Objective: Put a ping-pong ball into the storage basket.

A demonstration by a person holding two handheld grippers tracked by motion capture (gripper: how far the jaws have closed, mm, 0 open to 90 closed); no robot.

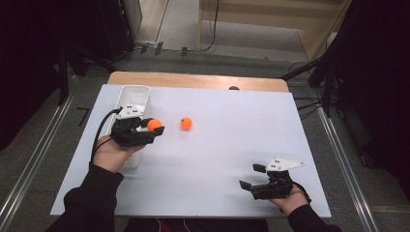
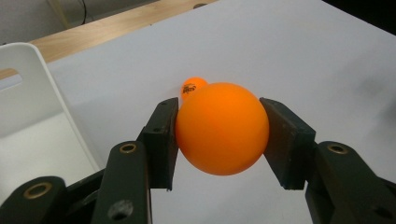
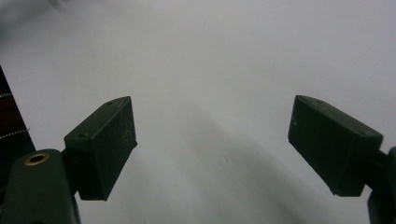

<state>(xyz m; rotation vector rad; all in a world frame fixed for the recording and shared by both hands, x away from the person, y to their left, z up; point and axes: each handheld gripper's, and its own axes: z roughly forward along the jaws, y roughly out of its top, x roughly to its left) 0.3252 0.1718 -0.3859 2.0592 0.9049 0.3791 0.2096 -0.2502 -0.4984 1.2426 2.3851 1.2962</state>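
My left gripper (image 1: 153,125) is shut on an orange ball (image 1: 154,124), held just above the white sheet beside the white bin (image 1: 135,94). In the left gripper view the same orange ball (image 2: 222,128) sits squeezed between both pads (image 2: 161,140). A second orange ball (image 1: 186,123) lies on the sheet a little to the right, and peeks out behind the held one as a small orange ball (image 2: 193,86). My right gripper (image 1: 251,176) rests near the front right of the sheet, open, with nothing between its fingers (image 3: 105,144).
The white sheet (image 1: 232,135) covers a wooden table whose far edge (image 1: 193,79) shows at the back. The white bin (image 2: 32,116) stands at the sheet's left, its inside bare where visible. Dark stands and cables surround the table on the floor.
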